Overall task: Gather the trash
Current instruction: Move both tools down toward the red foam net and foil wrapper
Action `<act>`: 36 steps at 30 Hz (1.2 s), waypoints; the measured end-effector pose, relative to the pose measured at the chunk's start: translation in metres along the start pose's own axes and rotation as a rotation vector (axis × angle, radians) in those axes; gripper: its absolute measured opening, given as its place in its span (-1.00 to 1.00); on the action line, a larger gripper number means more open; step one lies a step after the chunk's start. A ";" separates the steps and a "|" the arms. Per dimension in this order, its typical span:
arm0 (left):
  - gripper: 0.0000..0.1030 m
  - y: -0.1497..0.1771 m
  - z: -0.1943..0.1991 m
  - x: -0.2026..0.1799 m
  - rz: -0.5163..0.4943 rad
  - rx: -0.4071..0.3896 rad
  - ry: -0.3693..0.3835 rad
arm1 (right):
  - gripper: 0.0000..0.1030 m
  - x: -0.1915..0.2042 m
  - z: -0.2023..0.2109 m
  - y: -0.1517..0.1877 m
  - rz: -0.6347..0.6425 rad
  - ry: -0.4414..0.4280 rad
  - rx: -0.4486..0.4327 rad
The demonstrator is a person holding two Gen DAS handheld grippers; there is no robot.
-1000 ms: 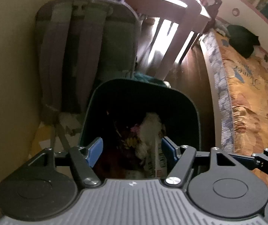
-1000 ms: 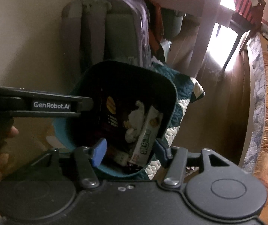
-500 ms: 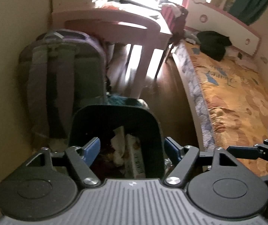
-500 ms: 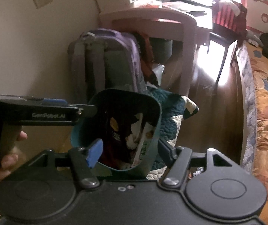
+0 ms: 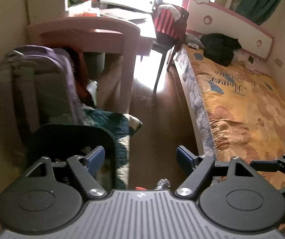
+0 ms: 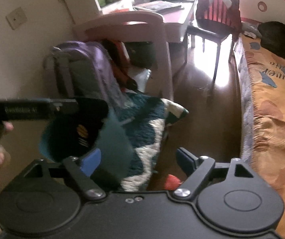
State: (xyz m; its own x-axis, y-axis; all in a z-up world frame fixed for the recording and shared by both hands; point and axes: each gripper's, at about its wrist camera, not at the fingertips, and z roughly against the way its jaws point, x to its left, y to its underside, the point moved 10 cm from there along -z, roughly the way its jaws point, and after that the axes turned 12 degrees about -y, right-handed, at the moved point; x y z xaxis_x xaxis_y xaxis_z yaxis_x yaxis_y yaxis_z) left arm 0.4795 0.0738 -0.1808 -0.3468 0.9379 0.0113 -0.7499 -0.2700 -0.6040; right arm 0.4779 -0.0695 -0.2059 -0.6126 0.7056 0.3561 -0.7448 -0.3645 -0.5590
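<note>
While the left gripper (image 5: 140, 156) hangs with its blue fingers spread wide and nothing between them, the dark trash bin (image 5: 72, 137) sits low on the left beside a teal-and-white quilt (image 5: 120, 131), with small scraps (image 5: 162, 183) on the wooden floor (image 5: 158, 119) near its base. From the right wrist, the right gripper (image 6: 137, 159) is likewise wide apart and empty, the teal bin (image 6: 76, 135) lies blurred at its left finger (image 6: 91, 160), and a red-orange scrap (image 6: 171, 180) rests on the floor between the fingers.

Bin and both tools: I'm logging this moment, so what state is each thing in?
Bin: upright, lidless, trash inside.
Left tool: open, empty.
Right tool: open, empty.
Backpack: upright by the wall.
Quilt: crumpled beside the bin.
Red scrap: lying on the floor.
</note>
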 end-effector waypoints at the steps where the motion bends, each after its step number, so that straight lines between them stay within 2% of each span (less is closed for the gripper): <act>1: 0.54 0.000 -0.006 -0.009 0.004 0.009 -0.001 | 0.71 -0.014 0.002 0.001 0.016 0.003 0.011; 4: 0.60 0.003 -0.029 -0.040 0.030 0.046 0.012 | 0.82 -0.051 0.001 0.007 0.043 0.007 0.047; 9: 0.62 0.014 -0.085 -0.083 0.023 0.114 0.007 | 0.90 -0.116 -0.015 0.020 0.020 0.008 0.095; 14: 0.62 0.041 -0.152 -0.106 -0.004 0.180 -0.030 | 0.97 -0.173 -0.055 0.039 -0.025 0.019 0.126; 19: 0.62 0.089 -0.232 -0.117 -0.020 0.279 -0.088 | 0.97 -0.233 -0.113 0.069 -0.095 0.028 0.158; 25: 0.62 0.163 -0.328 -0.127 -0.002 0.422 -0.123 | 0.99 -0.293 -0.192 0.115 -0.179 0.039 0.209; 28: 0.62 0.200 -0.379 -0.131 -0.027 0.453 -0.156 | 0.99 -0.315 -0.235 0.139 -0.187 0.048 0.242; 36: 0.62 0.287 -0.485 -0.132 0.018 0.528 -0.230 | 0.97 -0.371 -0.346 0.190 -0.228 0.045 0.290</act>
State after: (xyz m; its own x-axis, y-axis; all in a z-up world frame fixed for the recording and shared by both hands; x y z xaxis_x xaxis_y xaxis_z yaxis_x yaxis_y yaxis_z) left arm 0.5835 -0.0220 -0.7423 -0.4318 0.8763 0.2135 -0.9017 -0.4134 -0.1269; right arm 0.6547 -0.1902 -0.7033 -0.4144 0.8124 0.4103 -0.9090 -0.3471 -0.2308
